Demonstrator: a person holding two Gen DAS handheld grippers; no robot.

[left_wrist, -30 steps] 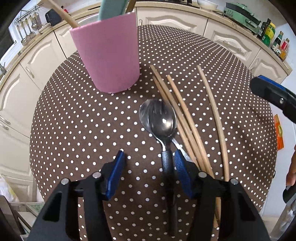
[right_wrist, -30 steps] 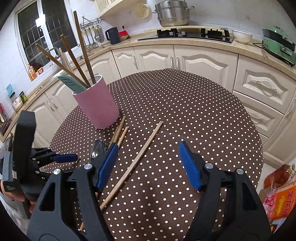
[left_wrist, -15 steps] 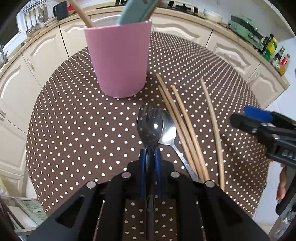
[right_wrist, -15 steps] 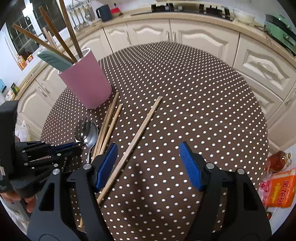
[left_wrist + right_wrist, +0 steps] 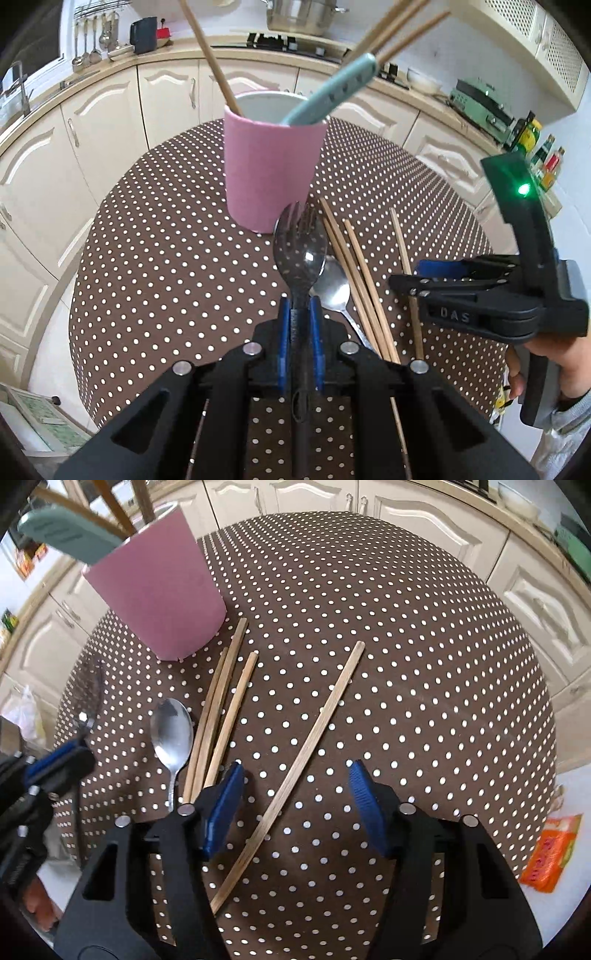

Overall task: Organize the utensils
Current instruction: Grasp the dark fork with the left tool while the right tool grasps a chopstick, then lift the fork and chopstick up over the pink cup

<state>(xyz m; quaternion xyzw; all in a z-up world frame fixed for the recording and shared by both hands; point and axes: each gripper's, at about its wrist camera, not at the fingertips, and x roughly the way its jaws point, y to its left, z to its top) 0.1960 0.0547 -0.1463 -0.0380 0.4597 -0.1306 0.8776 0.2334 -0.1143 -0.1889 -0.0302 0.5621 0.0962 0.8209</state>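
Two grippers: your left gripper (image 5: 300, 325) clamps the dark fork (image 5: 300, 245) raised before the pink cup (image 5: 271, 166); your right gripper (image 5: 295, 805), jaws closing, straddles one loose chopstick (image 5: 314, 738) untouched.

Glossy metal spoon (image 5: 173, 734); shiny dark spork (image 5: 300, 251); matt wooden chopsticks (image 5: 221, 716); matt pink cup (image 5: 271, 170); worktop (image 5: 424, 664) under dotted brown cloth; cabinets (image 5: 107, 122) glossy cream.
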